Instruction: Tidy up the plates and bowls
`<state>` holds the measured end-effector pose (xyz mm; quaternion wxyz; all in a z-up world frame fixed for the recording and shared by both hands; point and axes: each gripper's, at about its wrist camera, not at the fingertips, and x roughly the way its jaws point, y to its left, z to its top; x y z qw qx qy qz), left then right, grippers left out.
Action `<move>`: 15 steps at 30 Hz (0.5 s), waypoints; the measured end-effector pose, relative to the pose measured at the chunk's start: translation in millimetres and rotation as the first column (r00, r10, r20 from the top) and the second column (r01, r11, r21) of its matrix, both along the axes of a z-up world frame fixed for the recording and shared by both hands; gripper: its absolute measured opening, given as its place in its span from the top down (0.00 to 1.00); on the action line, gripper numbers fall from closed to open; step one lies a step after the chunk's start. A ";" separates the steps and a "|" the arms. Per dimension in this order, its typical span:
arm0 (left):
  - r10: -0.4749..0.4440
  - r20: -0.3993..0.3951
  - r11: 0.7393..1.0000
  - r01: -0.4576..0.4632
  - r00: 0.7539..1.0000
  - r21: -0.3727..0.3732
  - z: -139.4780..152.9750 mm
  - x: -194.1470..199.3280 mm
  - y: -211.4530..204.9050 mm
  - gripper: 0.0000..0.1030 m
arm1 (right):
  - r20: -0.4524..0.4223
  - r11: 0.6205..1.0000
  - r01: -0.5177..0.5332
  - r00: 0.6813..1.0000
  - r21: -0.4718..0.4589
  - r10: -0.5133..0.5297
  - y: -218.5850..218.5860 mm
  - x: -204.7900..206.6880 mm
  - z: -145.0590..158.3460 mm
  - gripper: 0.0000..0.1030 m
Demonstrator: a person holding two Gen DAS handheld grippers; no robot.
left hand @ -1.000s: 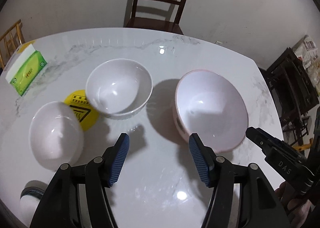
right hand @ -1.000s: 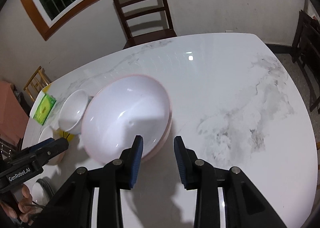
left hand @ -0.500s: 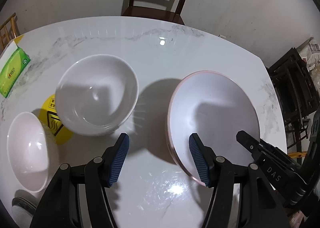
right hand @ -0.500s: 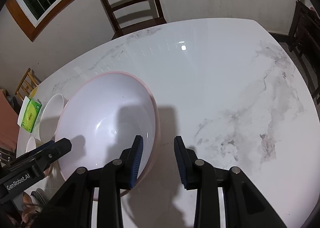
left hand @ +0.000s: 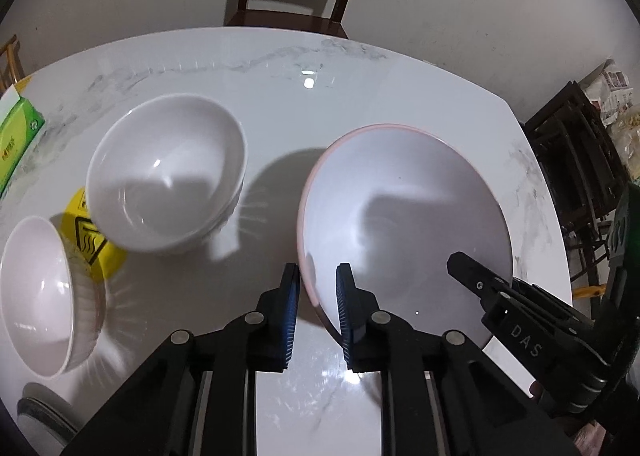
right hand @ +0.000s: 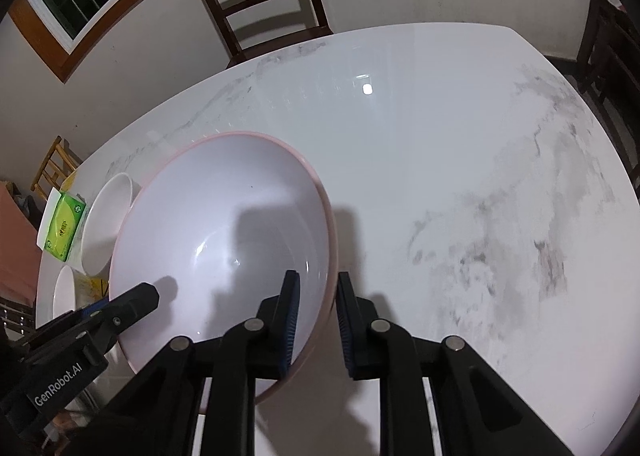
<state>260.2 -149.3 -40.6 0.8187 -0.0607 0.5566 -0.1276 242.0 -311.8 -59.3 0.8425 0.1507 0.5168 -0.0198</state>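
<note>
the left gripper (left hand: 318,304) has just closed its jaws and pinches the near-left rim of the large pink-rimmed bowl (left hand: 404,223), one pad inside and one outside. the right gripper (right hand: 318,316) has likewise just closed onto the bowl's right rim. the bowl fills the centre-right of the left view, on the marble table (left hand: 280,95). left of it sit a white bowl (left hand: 164,171) and a smaller bowl (left hand: 36,296), with a green tissue box (left hand: 16,139) at the left edge.
</note>
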 end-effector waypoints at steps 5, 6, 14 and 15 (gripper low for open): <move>0.001 -0.014 1.000 -0.002 1.000 -0.017 4.7 -18.9 8.9 0.85 | 0.005 1.000 -0.004 1.000 -0.016 0.004 8.9 -16.9 8.9 0.82; 0.003 -0.012 1.000 -0.003 1.000 -0.017 6.6 -24.2 11.1 0.85 | 0.007 1.000 -0.005 1.000 -0.015 0.005 11.0 -21.3 10.8 0.82; 0.005 -0.010 1.000 -0.005 1.000 -0.021 21.2 -67.1 33.3 0.85 | 0.019 0.999 -0.031 0.999 -0.017 0.031 35.4 -67.3 27.0 0.81; 0.003 -0.009 1.000 -0.003 1.000 -0.019 22.9 -73.0 36.5 0.85 | 0.021 0.999 -0.034 0.999 -0.015 0.035 39.2 -73.7 28.2 0.81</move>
